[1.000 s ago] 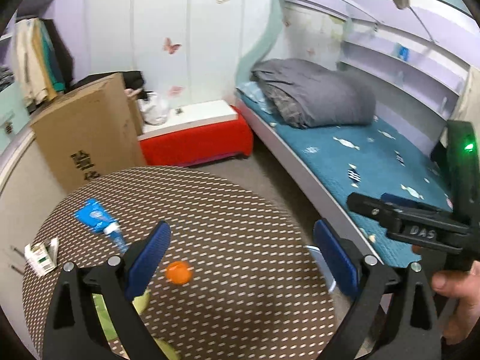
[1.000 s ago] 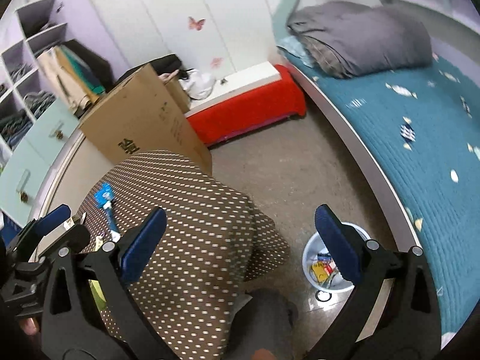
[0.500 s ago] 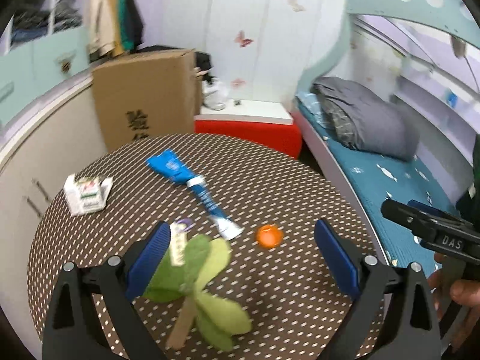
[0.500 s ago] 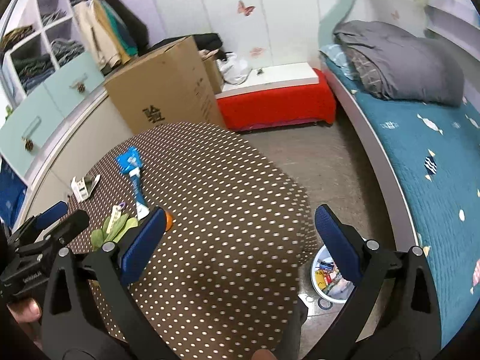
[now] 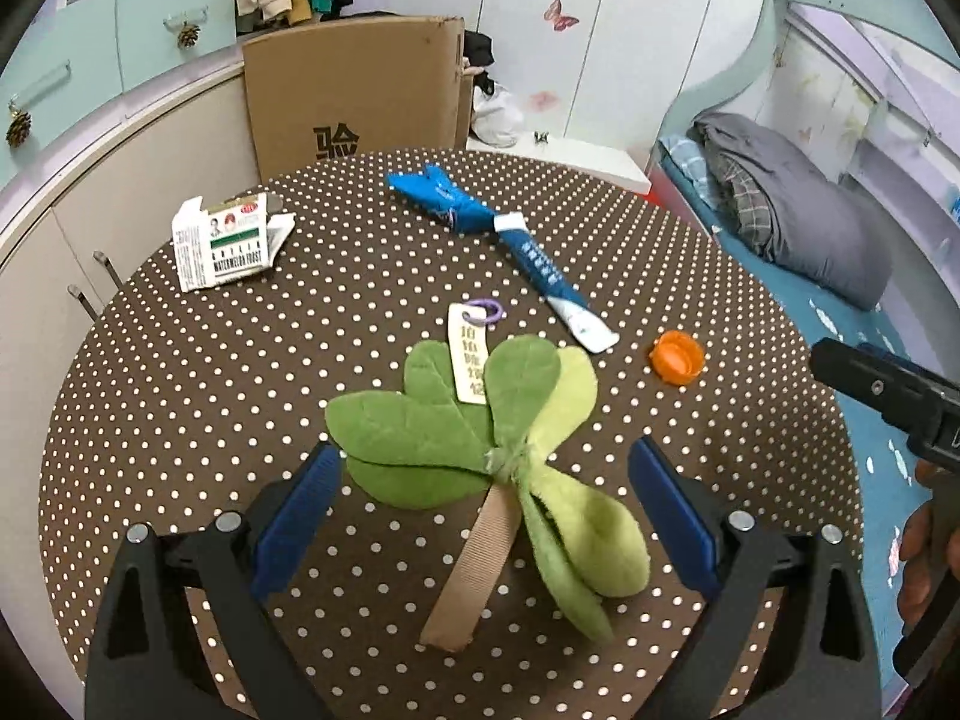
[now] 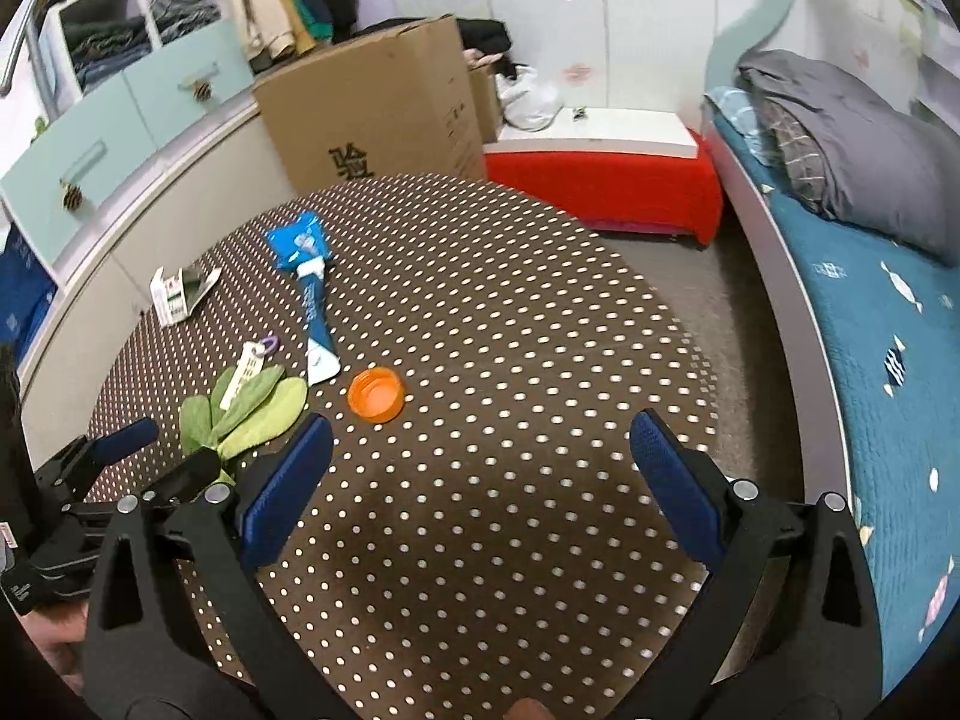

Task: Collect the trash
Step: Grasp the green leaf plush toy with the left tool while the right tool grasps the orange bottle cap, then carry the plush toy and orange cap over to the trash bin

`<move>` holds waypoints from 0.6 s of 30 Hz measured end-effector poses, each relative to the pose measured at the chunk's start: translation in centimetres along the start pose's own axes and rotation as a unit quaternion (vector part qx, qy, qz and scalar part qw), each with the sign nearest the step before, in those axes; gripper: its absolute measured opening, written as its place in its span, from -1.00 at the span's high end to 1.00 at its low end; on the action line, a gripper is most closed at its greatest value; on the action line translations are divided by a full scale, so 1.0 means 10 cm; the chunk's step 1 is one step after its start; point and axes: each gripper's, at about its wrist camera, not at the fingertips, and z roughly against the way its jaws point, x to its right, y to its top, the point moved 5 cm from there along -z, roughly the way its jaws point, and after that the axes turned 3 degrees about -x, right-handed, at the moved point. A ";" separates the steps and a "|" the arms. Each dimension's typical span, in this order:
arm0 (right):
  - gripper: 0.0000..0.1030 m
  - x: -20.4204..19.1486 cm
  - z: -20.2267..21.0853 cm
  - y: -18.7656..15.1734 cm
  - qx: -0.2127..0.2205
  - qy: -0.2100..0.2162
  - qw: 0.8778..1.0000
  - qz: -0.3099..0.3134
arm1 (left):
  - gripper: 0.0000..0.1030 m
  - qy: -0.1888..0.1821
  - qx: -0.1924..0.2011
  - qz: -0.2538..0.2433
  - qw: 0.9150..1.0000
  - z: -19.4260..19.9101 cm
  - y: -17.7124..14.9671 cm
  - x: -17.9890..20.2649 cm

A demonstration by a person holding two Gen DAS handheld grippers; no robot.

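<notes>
Since the earlier frames both cameras have swung from the floor onto the table (image 5: pixel 180 420), bringing the trash into view. Largest to smallest, we note: leaf toy (image 5: pixel 480 438), blue tube (image 5: pixel 510 246), white carton (image 5: pixel 222 246), orange cap (image 5: pixel 677 357). Left gripper (image 5: pixel 486 516) and right gripper (image 6: pixel 480 486) both hang spread and empty. Risk, in our judgement — the left gripper sits over the toy, perhaps not trash, and the cap may skid away from the pads.

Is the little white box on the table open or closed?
Open. The white box lies on its side on the dotted table, and its end flaps are splayed outward. Whether anything is inside, I cannot tell.
</notes>
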 end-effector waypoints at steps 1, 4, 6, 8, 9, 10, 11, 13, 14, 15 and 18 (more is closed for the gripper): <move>-0.88 -0.02 -0.03 -0.01 -0.001 0.002 1.000 0.005 | -0.70 -0.001 -0.004 -0.004 1.000 -0.03 0.00 0.01; -0.88 -0.12 -0.19 -0.02 -0.014 0.007 1.000 0.022 | -0.34 -0.003 -0.019 -0.014 1.000 -0.15 -0.03 0.03; -0.88 -0.19 -0.29 -0.03 -0.019 0.007 0.999 0.028 | -0.27 0.007 -0.010 -0.027 1.000 -0.16 -0.05 0.04; -0.88 -0.27 -0.39 -0.04 -0.019 0.006 0.999 0.038 | -0.02 0.013 -0.005 -0.035 0.999 -0.14 -0.09 0.05; -0.86 -0.31 -0.43 -0.04 -0.018 0.005 0.999 0.043 | 0.10 0.011 -0.004 -0.035 0.999 -0.12 -0.10 0.03; -0.74 -0.36 -0.48 -0.04 -0.017 0.006 0.999 0.051 | 0.34 0.003 -0.004 -0.032 0.999 -0.11 -0.10 0.01; -0.65 -0.39 -0.51 -0.04 -0.018 0.005 0.998 0.057 | 0.56 -0.006 -0.006 -0.029 1.000 -0.09 -0.11 -0.01; -0.29 -0.48 -0.61 -0.04 -0.026 -0.002 0.997 0.073 | 0.72 -0.020 -0.008 -0.027 0.999 -0.05 -0.13 -0.04; -0.17 -0.51 -0.66 -0.03 -0.030 -0.003 0.996 0.079 | 0.75 -0.021 -0.006 -0.030 0.999 -0.03 -0.14 -0.05; -0.01 -0.53 -0.68 -0.03 -0.030 -0.008 0.996 0.086 | 0.75 -0.023 -0.002 -0.033 0.999 0.00 -0.15 -0.05; 0.43 -0.61 -0.68 -0.02 -0.028 -0.009 0.994 0.101 | 0.77 -0.030 0.004 -0.036 0.999 0.08 -0.17 -0.06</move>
